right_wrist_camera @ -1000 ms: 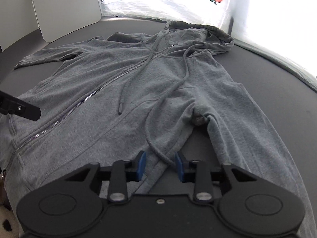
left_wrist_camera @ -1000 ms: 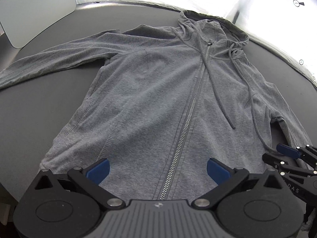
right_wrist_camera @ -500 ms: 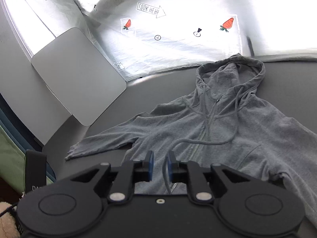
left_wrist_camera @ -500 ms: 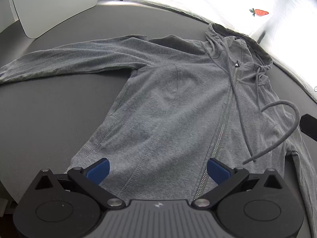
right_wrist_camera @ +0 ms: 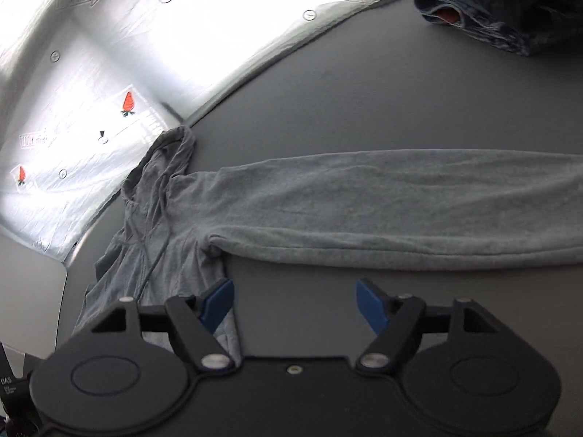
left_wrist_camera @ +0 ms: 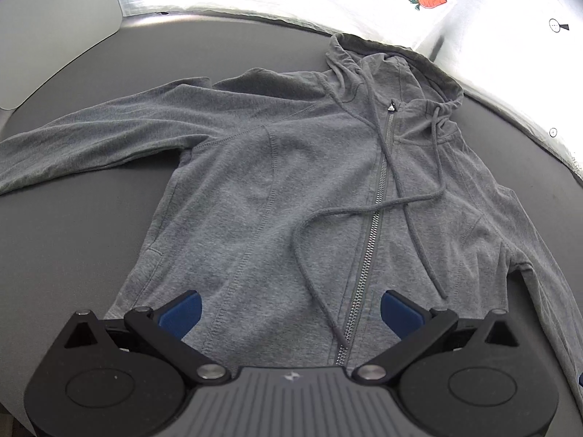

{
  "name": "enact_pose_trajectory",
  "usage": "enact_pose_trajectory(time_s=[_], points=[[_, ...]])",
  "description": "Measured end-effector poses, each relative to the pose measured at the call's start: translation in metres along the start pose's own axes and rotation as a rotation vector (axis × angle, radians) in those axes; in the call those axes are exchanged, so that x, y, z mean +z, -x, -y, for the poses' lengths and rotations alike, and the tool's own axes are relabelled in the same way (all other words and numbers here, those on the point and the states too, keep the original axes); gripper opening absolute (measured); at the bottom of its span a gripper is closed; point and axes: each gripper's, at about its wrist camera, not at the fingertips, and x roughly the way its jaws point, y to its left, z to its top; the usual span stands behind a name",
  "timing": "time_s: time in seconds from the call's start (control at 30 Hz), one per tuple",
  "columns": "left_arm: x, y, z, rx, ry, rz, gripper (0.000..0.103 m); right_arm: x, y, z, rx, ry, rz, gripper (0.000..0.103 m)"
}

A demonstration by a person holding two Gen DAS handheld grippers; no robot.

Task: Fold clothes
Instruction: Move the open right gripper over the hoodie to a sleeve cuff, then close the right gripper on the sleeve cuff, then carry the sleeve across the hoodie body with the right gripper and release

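Grey hoodie (left_wrist_camera: 277,196) flat on dark table (right_wrist_camera: 364,83), both grippers' fingers spread, empty, bare tabletop around sleeve (right_wrist_camera: 400,200).

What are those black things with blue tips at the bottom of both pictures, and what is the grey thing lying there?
Those are two grabbing tools, a bit like big tongs. A person holds one in each hand, and each tool has a small camera that looks out along its two fingers. So one picture comes from the left gripper and the other from the right gripper.

The blue tips are soft pads on the fingers. On both tools the fingers are spread apart, and neither one holds anything.

The grey thing is a zip-up hoodie, lying flat on a dark table. You can see its zipper and a looping drawstring. The right camera looks at one long sleeve stretched out sideways. In the far corner sits a pile of dark clothes. The job is folding clothes.
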Motion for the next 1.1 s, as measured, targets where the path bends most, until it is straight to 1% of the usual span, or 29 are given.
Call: enact_pose_trajectory(time_s=[0.1, 0.2, 0.3, 0.37, 0.43, 0.47, 0.53, 0.67, 0.73, 0.77, 0.8, 0.83, 0.87, 0.9, 0.93, 1.1], points=[[-0.014, -0.001, 0.026, -0.035, -0.091, 0.013, 0.103, -0.001, 0.026, 0.051, -0.096, -0.132, 0.097, 0.077], [-0.030, 0.003, 0.054, -0.097, -0.173, 0.053, 0.103, -0.004, 0.049, 0.094, -0.197, -0.189, 0.181, 0.078], [-0.045, 0.003, 0.080, -0.125, -0.224, 0.058, 0.103, -0.005, 0.064, 0.125, -0.292, -0.158, 0.230, 0.078], [-0.053, 0.000, 0.095, -0.118, -0.249, 0.054, 0.103, -0.004, 0.068, 0.140, -0.357, -0.110, 0.240, 0.078], [-0.058, -0.001, 0.102, -0.109, -0.244, 0.046, 0.103, -0.002, 0.071, 0.156, -0.412, -0.110, 0.255, 0.078], [-0.060, -0.002, 0.105, -0.105, -0.237, 0.041, 0.103, -0.001, 0.072, 0.164, -0.431, -0.124, 0.266, 0.078], [-0.063, -0.003, 0.110, -0.097, -0.223, 0.032, 0.103, 0.003, 0.073, 0.179, -0.442, -0.167, 0.283, 0.078], [-0.071, -0.006, 0.120, -0.080, -0.194, 0.014, 0.103, 0.011, 0.068, 0.200, -0.458, -0.210, 0.264, 0.077], [-0.073, -0.006, 0.120, -0.064, -0.178, 0.005, 0.103, 0.014, 0.066, 0.205, -0.458, -0.224, 0.267, 0.078], [-0.073, -0.004, 0.118, -0.056, -0.173, 0.000, 0.103, 0.016, 0.065, 0.206, -0.457, -0.228, 0.274, 0.076], [-0.074, -0.004, 0.118, -0.051, -0.168, -0.003, 0.103, 0.018, 0.064, 0.207, -0.462, -0.229, 0.280, 0.069], [-0.075, -0.004, 0.118, -0.047, -0.163, -0.006, 0.103, 0.020, 0.063, 0.207, -0.493, -0.219, 0.284, 0.053], [-0.076, -0.004, 0.119, -0.044, -0.160, -0.010, 0.103, 0.021, 0.063, 0.206, -0.518, -0.213, 0.283, 0.043], [-0.076, -0.005, 0.119, -0.042, -0.158, -0.014, 0.103, 0.023, 0.066, 0.205, -0.509, -0.220, 0.289, 0.035], [-0.077, -0.005, 0.119, -0.039, -0.158, -0.016, 0.103, 0.025, 0.068, 0.204, -0.500, -0.228, 0.294, 0.018], [-0.077, 0.002, 0.118, -0.031, -0.181, -0.001, 0.103, 0.034, 0.079, 0.198, -0.451, -0.258, 0.324, 0.009]])
